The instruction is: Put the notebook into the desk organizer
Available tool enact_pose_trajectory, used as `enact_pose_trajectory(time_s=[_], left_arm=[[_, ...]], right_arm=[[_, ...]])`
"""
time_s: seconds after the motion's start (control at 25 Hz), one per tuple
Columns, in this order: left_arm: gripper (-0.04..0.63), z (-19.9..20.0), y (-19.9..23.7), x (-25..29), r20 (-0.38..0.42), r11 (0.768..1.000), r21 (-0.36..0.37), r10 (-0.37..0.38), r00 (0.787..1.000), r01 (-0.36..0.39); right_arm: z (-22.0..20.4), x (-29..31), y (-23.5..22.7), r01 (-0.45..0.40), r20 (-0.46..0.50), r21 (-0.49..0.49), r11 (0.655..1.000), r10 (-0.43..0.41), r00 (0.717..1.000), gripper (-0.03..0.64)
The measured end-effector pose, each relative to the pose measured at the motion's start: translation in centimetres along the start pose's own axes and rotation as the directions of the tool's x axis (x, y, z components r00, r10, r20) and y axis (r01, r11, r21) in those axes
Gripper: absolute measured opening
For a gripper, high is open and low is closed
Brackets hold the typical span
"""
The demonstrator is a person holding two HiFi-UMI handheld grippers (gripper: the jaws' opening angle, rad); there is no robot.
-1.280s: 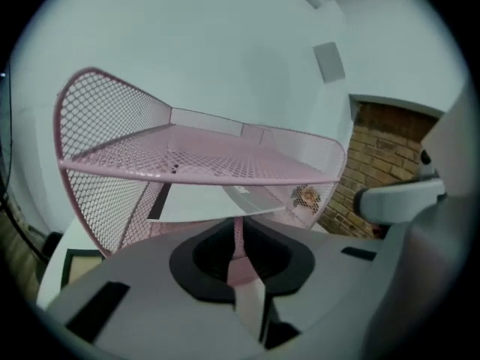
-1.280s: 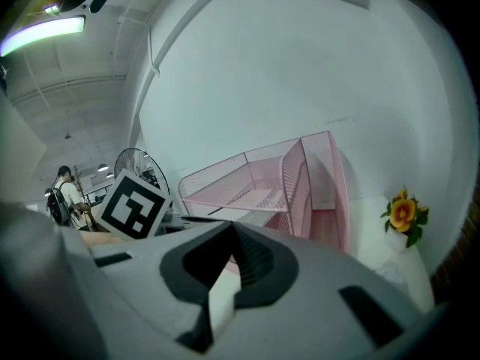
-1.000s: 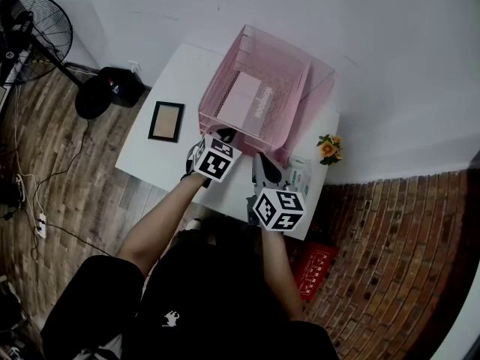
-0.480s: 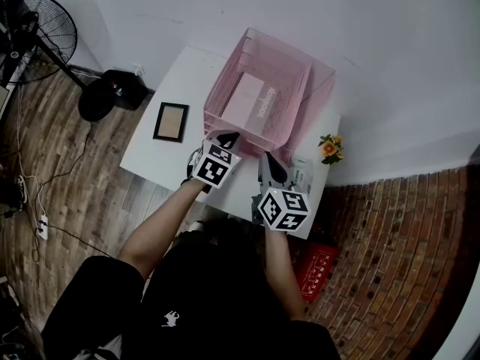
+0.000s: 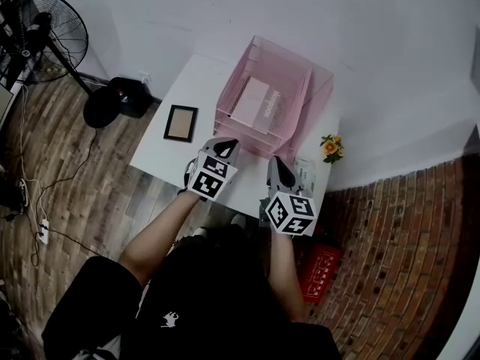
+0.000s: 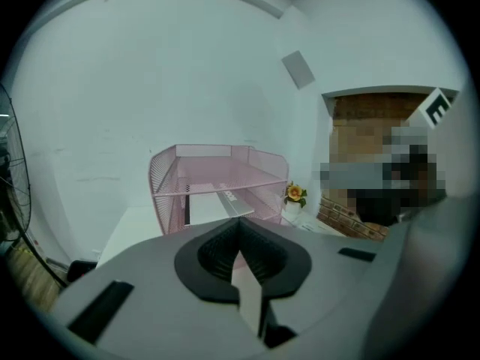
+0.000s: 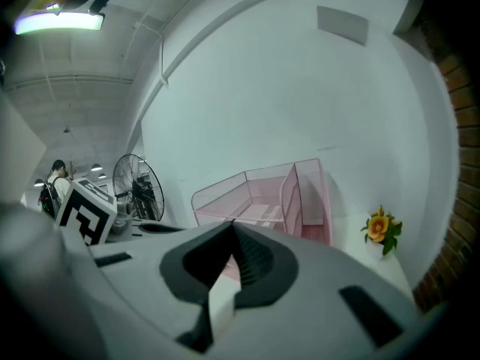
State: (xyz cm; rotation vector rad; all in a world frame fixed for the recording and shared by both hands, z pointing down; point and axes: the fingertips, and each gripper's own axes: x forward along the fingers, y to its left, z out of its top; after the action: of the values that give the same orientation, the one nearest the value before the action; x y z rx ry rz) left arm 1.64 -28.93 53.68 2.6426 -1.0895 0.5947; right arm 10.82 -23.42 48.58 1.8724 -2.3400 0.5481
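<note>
Shows white surface [image 5: 169, 145] carrying pink mesh desk organizer [image 5: 296, 70], with notebook [image 5: 251, 100] lying flat inside, beneath the top tier. Holds left gripper [image 5: 223, 147] and right gripper [image 5: 279, 165] near its front, both closed tight, gripping nothing.

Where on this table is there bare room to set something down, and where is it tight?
Freest: the white tabletop strip between the picture frame and the pink organizer, back to the far corner. Tight: the organizer's front and the right end, taken up by the left gripper, the right gripper and the flower pot.
</note>
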Motion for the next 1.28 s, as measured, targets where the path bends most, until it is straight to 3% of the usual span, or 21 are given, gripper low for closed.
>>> enact_pose_trajectory(time_s=[0.36, 0.64, 0.96, 1.28], left_arm=[[0.002, 0.4, -1.0, -6.3, 0.081, 0.999, 0.007, 0.047, 0.996, -0.048], [0.002, 0.7, -2.1, -9.7, 0.105, 0.994, -0.007, 0.114, 0.988, -0.114], [0.002, 1.3, -6.1, -13.6, 0.158, 0.986, -0.074, 0.156, 0.975, -0.146], [0.002, 2.0, -10.7, -18.3, 0.224, 0.976, -0.060, 0.217, 0.950, -0.209]], right_arm=[[1.4, -4.3, 2.1, -0.012, 0.081, -0.010, 1.000, 0.013, 0.997, 0.002], [2.1, -6.9, 2.8, -0.076, 0.099, -0.046, 0.996, 0.081, 0.992, 0.002], [3.0, -11.2, 2.2, -0.148, 0.104, -0.086, 0.985, 0.157, 0.982, 0.002], [2.5, -17.5, 1.4, -0.199, 0.123, -0.142, 0.970, 0.217, 0.968, 0.002]])
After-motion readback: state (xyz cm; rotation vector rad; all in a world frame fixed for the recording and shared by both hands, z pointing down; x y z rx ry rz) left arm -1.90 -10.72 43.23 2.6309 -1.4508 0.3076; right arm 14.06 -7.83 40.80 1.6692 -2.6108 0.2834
